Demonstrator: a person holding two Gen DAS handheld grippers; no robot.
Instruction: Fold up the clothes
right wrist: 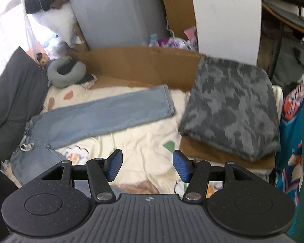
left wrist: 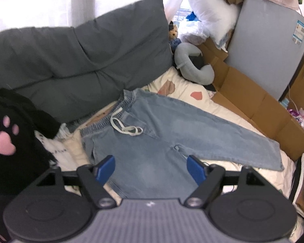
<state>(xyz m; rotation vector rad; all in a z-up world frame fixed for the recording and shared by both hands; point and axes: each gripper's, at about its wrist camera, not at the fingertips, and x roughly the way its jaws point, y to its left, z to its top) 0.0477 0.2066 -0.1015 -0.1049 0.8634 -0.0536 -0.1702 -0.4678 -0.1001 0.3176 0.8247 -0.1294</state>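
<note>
Light blue jeans [left wrist: 152, 133] lie flat on a cream patterned bedsheet [left wrist: 223, 109]. Their elastic waistband [left wrist: 111, 113] and white drawstring [left wrist: 125, 128] are toward the left, and the two legs spread apart. My left gripper [left wrist: 151, 168] hovers open just above the near leg, its blue pads [left wrist: 106, 169] wide apart with denim showing between them and nothing held. In the right wrist view the far leg of the jeans [right wrist: 103, 113] stretches to the right. My right gripper [right wrist: 147, 166] is open over the bare bedsheet [right wrist: 143, 141], nothing between its pads.
A dark grey cushion [left wrist: 81, 64] lines the back left, with a black paw-print plush [left wrist: 4, 133] beside it. A grey neck pillow [left wrist: 192, 62] and cardboard [left wrist: 253, 105] border the far side. A grey camouflage cushion [right wrist: 231, 105] sits at the bed's right end.
</note>
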